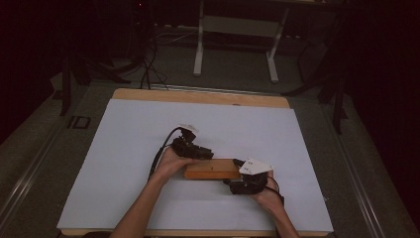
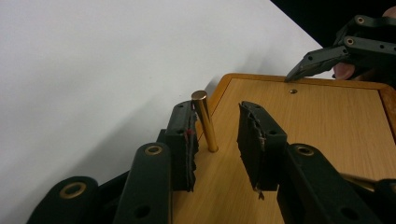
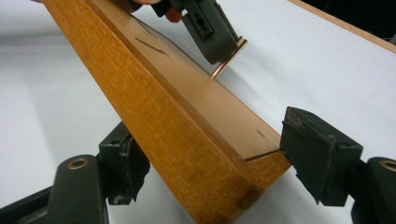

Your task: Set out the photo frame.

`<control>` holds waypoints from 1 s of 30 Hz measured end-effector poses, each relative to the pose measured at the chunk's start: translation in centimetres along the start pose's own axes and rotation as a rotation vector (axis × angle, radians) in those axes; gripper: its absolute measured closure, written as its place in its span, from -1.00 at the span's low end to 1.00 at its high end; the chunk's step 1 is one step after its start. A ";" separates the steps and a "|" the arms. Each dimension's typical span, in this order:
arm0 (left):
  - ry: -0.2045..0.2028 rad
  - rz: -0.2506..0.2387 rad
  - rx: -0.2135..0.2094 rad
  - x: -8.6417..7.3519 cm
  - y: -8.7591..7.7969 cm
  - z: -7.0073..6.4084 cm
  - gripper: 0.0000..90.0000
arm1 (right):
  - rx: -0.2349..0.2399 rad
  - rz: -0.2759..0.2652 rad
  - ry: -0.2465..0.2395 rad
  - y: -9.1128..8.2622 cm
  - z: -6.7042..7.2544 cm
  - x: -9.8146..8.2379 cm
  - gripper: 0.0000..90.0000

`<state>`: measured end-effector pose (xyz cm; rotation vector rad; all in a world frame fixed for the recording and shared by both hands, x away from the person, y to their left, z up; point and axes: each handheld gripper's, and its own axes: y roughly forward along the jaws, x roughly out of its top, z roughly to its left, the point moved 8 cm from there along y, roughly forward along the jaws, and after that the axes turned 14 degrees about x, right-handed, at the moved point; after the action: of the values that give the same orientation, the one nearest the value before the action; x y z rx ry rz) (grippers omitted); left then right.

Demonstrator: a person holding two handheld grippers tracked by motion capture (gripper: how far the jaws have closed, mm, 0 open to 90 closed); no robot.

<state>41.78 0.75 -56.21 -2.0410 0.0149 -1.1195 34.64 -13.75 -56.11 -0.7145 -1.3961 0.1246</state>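
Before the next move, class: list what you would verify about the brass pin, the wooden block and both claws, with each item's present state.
1. Brass pin stands upright in the wooden block: ok.
2. Left claw open, with the pin between its pads: ok.
3. Pin free of the nearer pad: cannot tell.
4. Right claw straddles the block's end: ok.
5. Right claw pressing on the block: cannot tell.
6. Block lies on the white sheet: ok.

In the high view the brass pin is too small to make out, and the left gripper (image 1: 194, 148) covers the wooden block's (image 1: 210, 169) far left corner. In the right gripper view the block's (image 3: 154, 100) far end is cut off by the top edge, and whether the fingers (image 3: 317, 151) press its near end cannot be told.
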 end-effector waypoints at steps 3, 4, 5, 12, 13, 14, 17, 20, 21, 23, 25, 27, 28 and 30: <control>0.011 -0.017 0.029 -0.2 -0.6 0.4 0.41 | 0.001 -0.003 0.002 0.0 0.0 0.0 -0.41; 0.012 -0.021 0.030 -0.3 -0.9 0.4 0.40 | 0.001 -0.002 0.002 0.0 0.0 0.0 -0.41; 0.019 -0.026 0.034 -0.5 -1.2 0.5 0.40 | 0.001 -0.003 0.002 0.0 0.0 0.0 -0.41; 0.027 -0.060 0.083 -1.3 -2.4 1.2 0.38 | -0.001 -0.010 0.012 0.0 -0.1 0.1 -0.40; 0.040 -0.065 0.099 -1.4 -2.6 1.2 0.38 | -0.001 -0.010 0.013 0.0 -0.2 0.1 -0.39; 0.045 -0.072 0.108 -1.5 -2.7 1.2 0.38 | -0.004 -0.010 0.012 -0.1 -0.2 0.1 -0.38; 0.086 -0.097 0.172 -2.0 -3.6 1.2 0.37 | -0.004 -0.013 0.016 -0.1 -0.2 0.1 -0.38; 0.106 -0.134 0.218 -2.2 -4.6 1.3 0.38 | -0.003 -0.017 0.023 -0.1 -0.3 0.2 -0.37; 0.113 -0.155 0.223 -2.3 -5.0 1.2 0.38 | -0.003 -0.017 0.024 -0.1 -0.3 0.2 -0.37; 0.124 -0.193 0.235 -2.4 -5.7 1.2 0.37 | -0.003 -0.022 0.029 -0.1 -0.4 0.2 -0.36; 0.131 -0.224 0.251 -2.5 -6.4 1.2 0.34 | -0.005 -0.025 0.032 -0.2 -0.5 0.2 -0.35; 0.139 -0.230 0.284 -2.6 -7.0 1.4 0.30 | -0.011 -0.027 0.036 -0.3 -0.6 0.2 -0.32; 0.139 -0.233 0.288 -2.7 -7.2 1.4 0.30 | -0.013 -0.027 0.039 -0.4 -0.7 0.2 -0.31; 0.142 -0.235 0.298 -3.0 -7.6 1.5 0.30 | -0.015 -0.028 0.041 -0.4 -0.7 0.2 -0.30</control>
<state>38.43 8.01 -53.87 -1.7261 -0.3108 -1.3233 35.22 -14.24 -55.71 -0.7060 -1.3690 0.0775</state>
